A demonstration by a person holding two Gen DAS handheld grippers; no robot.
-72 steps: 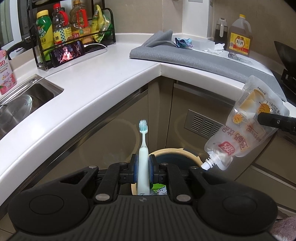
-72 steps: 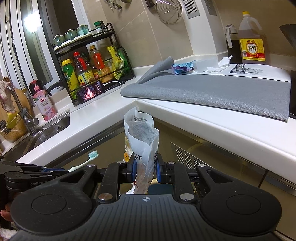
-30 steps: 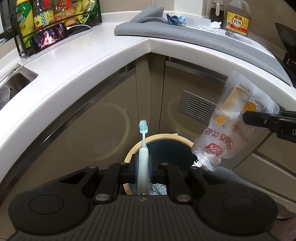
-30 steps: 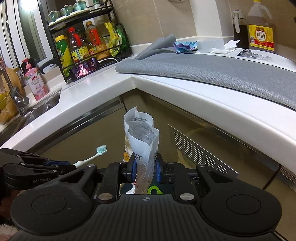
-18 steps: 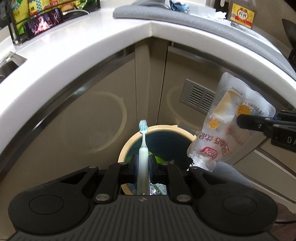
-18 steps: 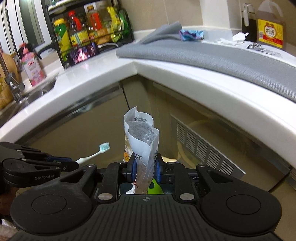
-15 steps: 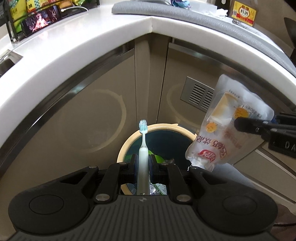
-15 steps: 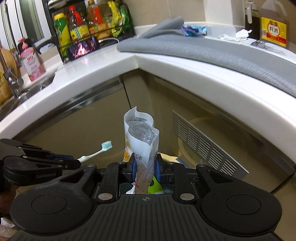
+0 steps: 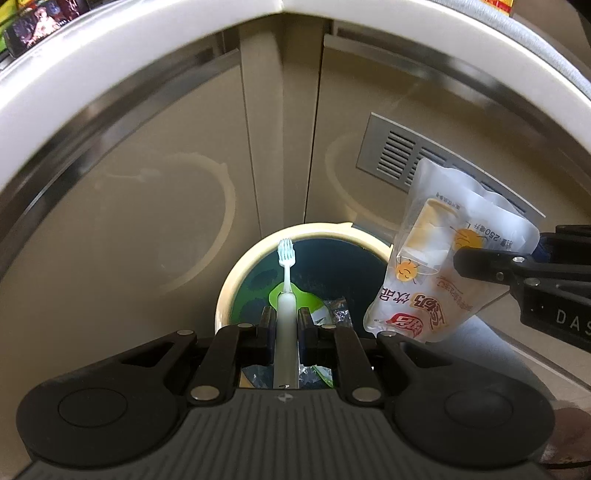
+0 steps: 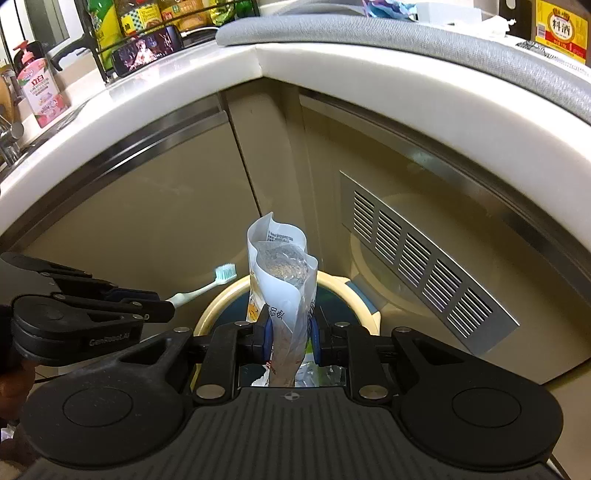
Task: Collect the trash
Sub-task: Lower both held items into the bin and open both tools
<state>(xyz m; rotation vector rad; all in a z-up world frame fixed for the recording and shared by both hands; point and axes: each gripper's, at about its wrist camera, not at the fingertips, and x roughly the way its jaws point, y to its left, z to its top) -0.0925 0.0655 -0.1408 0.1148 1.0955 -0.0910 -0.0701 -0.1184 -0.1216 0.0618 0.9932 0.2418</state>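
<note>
My left gripper [image 9: 285,325] is shut on a pale green toothbrush [image 9: 285,295], bristles pointing away, held over the round trash bin [image 9: 258,251] with a cream rim and dark liner. The bin holds green and clear wrappers. My right gripper [image 10: 290,334] is shut on an empty drink pouch [image 10: 282,273], upright between the pads, above the same bin [image 10: 207,314]. In the left wrist view the pouch [image 9: 439,258] hangs at the right, over the bin's right rim. The left gripper [image 10: 159,312] and its toothbrush [image 10: 207,284] show at the left of the right wrist view.
Beige cabinet doors [image 9: 147,206] stand behind the bin, with a metal vent grille [image 10: 417,273] on the right door. The white countertop edge [image 10: 258,62] curves overhead. It carries a grey mat [image 10: 406,37], a bottle rack [image 10: 147,18], a phone [image 10: 147,46] and a pink soap bottle [image 10: 38,92].
Both grippers have sunk toward the bin and tipped further down. The bin looms larger and the countertop has slid up out of the frames. Both grips are unchanged.
</note>
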